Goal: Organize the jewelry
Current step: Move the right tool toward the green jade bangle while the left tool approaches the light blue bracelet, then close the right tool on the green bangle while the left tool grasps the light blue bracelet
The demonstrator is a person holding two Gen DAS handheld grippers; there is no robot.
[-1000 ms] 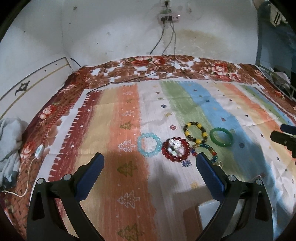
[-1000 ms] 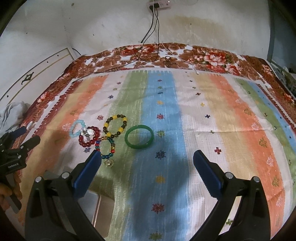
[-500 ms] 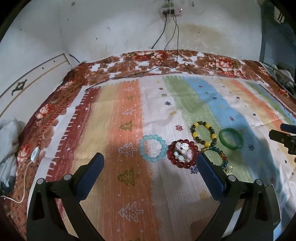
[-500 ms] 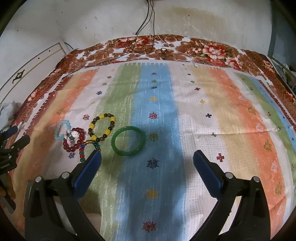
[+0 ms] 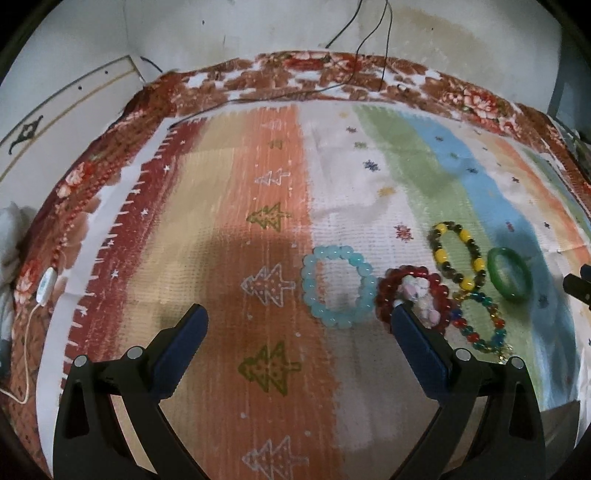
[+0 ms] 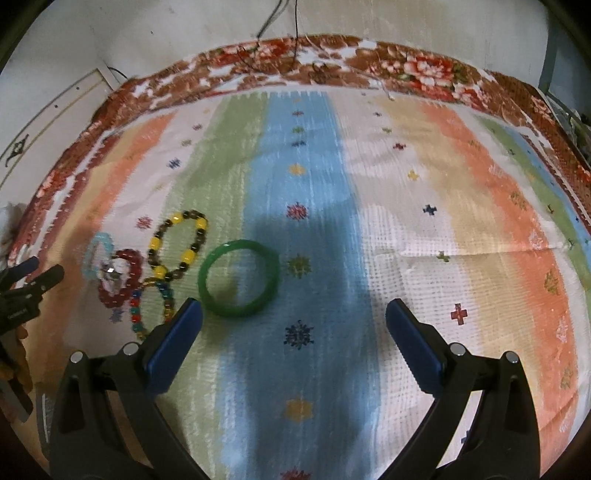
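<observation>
Several bracelets lie together on the striped cloth. In the left wrist view: a light blue bead bracelet [image 5: 338, 286], a dark red bead bracelet [image 5: 413, 295] with pale charms, a yellow and dark bead bracelet [image 5: 458, 254], a multicoloured bead bracelet [image 5: 480, 321] and a green bangle [image 5: 509, 273]. My left gripper [image 5: 295, 317] is open and empty, its right finger just in front of the red bracelet. In the right wrist view the green bangle [image 6: 238, 282] lies just ahead of my left finger. My right gripper [image 6: 293, 314] is open and empty.
The striped cloth [image 6: 369, 221] covers a floral blanket [image 6: 424, 66] on a bed against a white wall. Cables hang down the wall [image 5: 369, 22]. A white corded switch [image 5: 46, 286] lies at the left edge. The left gripper shows at the right wrist view's left edge [image 6: 26, 291].
Both grippers have moved forward and lower toward the bracelets, which now look larger and closer. Both stay open. The jewelry has not moved.
</observation>
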